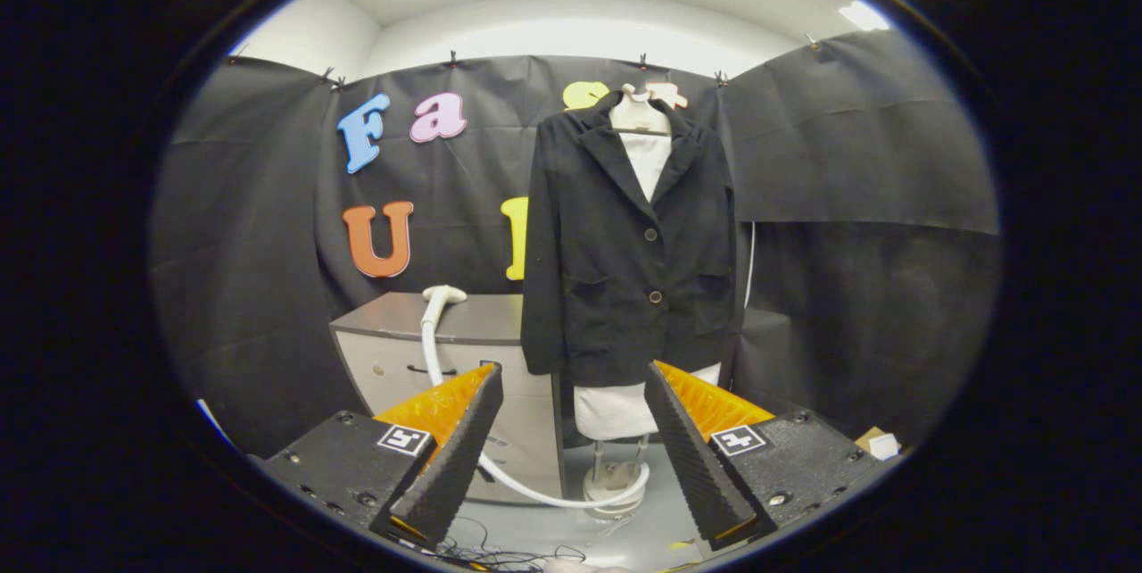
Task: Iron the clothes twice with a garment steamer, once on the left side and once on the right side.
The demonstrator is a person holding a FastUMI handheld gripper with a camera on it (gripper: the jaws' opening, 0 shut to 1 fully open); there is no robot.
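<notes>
Gripper (571, 386) spread wide and empty, facing a jacket (629, 238) on a stand.

The two fingers stand well apart with nothing between them, their ribbed black pads (459, 448) angled inward. Beyond them a black jacket hangs buttoned on a white mannequin torso (616, 408), whose pale lower part shows under the hem, on a stand (616, 475) reaching the floor. The steamer head (443, 294) rests on top of a grey cabinet (393, 336), to the left of the jacket and beyond the left finger. Its white hose (535, 488) drops down the cabinet front and curves along the floor toward the stand's base. Thin dark cables (500, 553), hard to make out, lie on the floor just ahead of the fingers. A small box (879, 444) sits past the right finger.
</notes>
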